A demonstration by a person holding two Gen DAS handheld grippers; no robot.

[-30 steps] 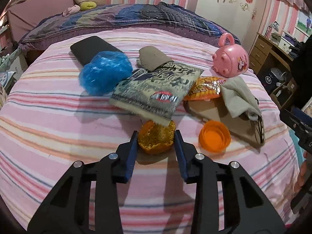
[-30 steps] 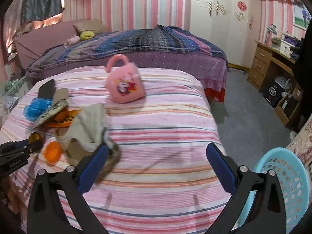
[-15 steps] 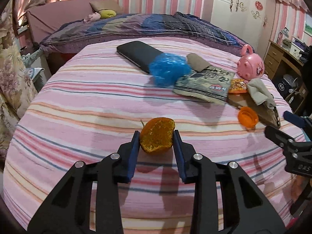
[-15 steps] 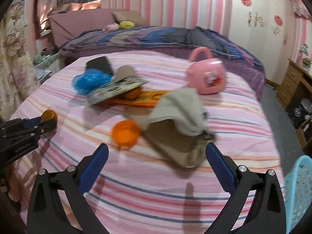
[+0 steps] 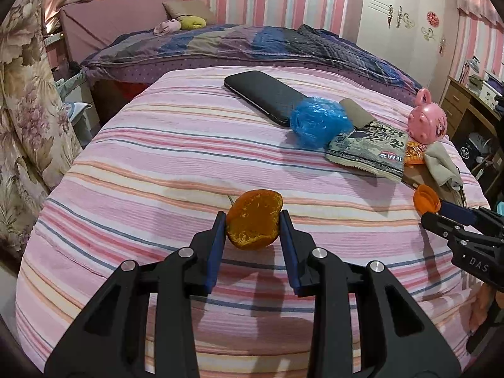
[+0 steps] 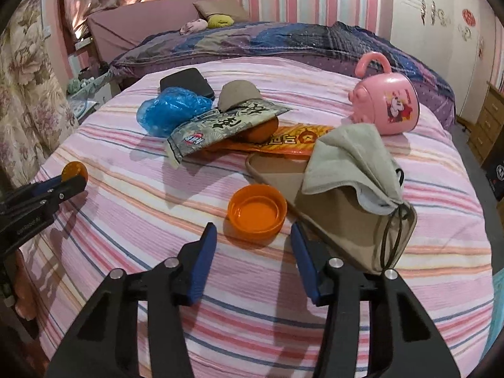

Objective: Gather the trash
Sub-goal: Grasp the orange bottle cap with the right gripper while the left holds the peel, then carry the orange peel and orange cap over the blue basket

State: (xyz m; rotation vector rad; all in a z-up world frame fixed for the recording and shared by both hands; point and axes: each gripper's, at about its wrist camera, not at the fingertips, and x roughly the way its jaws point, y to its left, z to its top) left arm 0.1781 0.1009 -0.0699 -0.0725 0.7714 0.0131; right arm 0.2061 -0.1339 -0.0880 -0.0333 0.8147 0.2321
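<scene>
My left gripper (image 5: 253, 220) is shut on a piece of orange peel (image 5: 254, 211), held just above the striped bed (image 5: 157, 163). In the right wrist view, an orange plastic cap (image 6: 256, 212) lies open side up on the bed. My right gripper (image 6: 253, 231) is right behind it and its jaws are closing. The cap sits at the fingertips and the pads do not touch it. Further back lie a crumpled blue plastic bag (image 6: 171, 110), a grey snack packet (image 6: 220, 124) and an orange wrapper (image 6: 296, 143).
A grey towel (image 6: 349, 157) drapes over a brown bag (image 6: 346, 220) right of the cap. A pink pig-shaped cup (image 6: 389, 108) and a black flat case (image 6: 186, 82) sit further back. A light blue basket's rim (image 6: 498, 283) shows at the right edge.
The left gripper carried the peel up and away from the pile, toward the bed's left side. The right gripper swung over to the orange cap and its jaws narrowed.
</scene>
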